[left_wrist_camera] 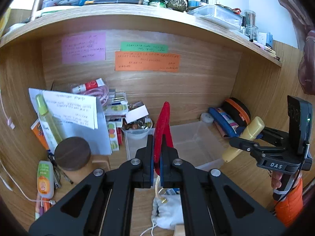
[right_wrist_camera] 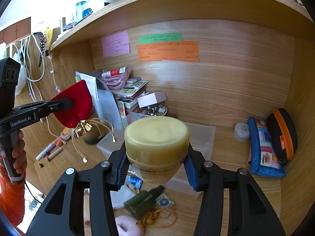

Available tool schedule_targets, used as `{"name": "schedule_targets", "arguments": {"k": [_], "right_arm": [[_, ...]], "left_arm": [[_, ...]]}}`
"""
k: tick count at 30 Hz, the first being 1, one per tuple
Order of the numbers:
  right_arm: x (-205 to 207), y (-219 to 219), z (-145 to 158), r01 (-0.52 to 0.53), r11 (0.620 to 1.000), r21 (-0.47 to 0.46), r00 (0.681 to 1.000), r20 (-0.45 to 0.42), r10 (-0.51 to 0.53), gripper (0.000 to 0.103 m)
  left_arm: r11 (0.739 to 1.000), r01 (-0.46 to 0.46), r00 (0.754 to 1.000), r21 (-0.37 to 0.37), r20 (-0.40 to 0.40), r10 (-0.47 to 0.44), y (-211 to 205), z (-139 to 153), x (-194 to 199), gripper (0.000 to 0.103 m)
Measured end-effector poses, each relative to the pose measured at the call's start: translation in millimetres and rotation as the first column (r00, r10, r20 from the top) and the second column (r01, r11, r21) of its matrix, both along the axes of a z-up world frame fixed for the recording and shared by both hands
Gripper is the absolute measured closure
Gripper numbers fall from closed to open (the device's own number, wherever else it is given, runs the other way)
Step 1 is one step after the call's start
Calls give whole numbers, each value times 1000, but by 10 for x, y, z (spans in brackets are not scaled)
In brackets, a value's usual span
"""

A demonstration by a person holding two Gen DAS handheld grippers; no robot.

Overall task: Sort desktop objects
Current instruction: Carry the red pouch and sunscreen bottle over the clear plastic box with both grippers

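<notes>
The right gripper [right_wrist_camera: 156, 165] fingers are clamped on a yellow bottle [right_wrist_camera: 157, 143] and the left gripper [left_wrist_camera: 156, 165] fingers pinch a red pouch [left_wrist_camera: 162, 129], both above the clear bin [left_wrist_camera: 196, 137] ahead, so each release is judged best made low inside its walls.

- Three handwritten paper notes are stuck on the wooden back panel: a pink rectangular note [left_wrist_camera: 83, 47] at left, a narrow green note [left_wrist_camera: 144, 46], and a wide orange note [left_wrist_camera: 147, 61] directly beneath the green one.
- A wooden shelf [left_wrist_camera: 122, 11] spans above the alcove, crowded with jars, bottles and a clear lidded plastic box [left_wrist_camera: 218, 15].
- A brass-coloured ornate figurine [left_wrist_camera: 178, 2] stands on that shelf, beside a dark green jar [left_wrist_camera: 158, 0].
- White cables [right_wrist_camera: 29, 63] hang by the left side panel outside the alcove.
</notes>
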State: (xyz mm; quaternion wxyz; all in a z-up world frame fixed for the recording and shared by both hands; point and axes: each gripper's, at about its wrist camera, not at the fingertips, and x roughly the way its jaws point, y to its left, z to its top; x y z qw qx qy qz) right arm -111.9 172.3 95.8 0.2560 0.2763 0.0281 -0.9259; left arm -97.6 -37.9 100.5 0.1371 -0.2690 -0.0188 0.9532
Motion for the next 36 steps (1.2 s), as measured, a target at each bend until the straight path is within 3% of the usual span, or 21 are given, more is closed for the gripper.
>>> {"name": "schedule_targets", "arguments": {"k": [14,28,36], "right_arm": [[-574,-18,-213,33,998,57,996,83,-38,57],[-1003,-172,-526,-12,991,134,983,181,-13,57],[-1152,-311,-700,-55,978,204,974,227,7,57]], "left_arm": [[999,-10,999,-40,49,12,112,-273,-562,100],[998,-17,988,-63,150,27,167,-790,-1149,100],[997,5,979,-79,202,11,189,-1060,-1292,100]]}}
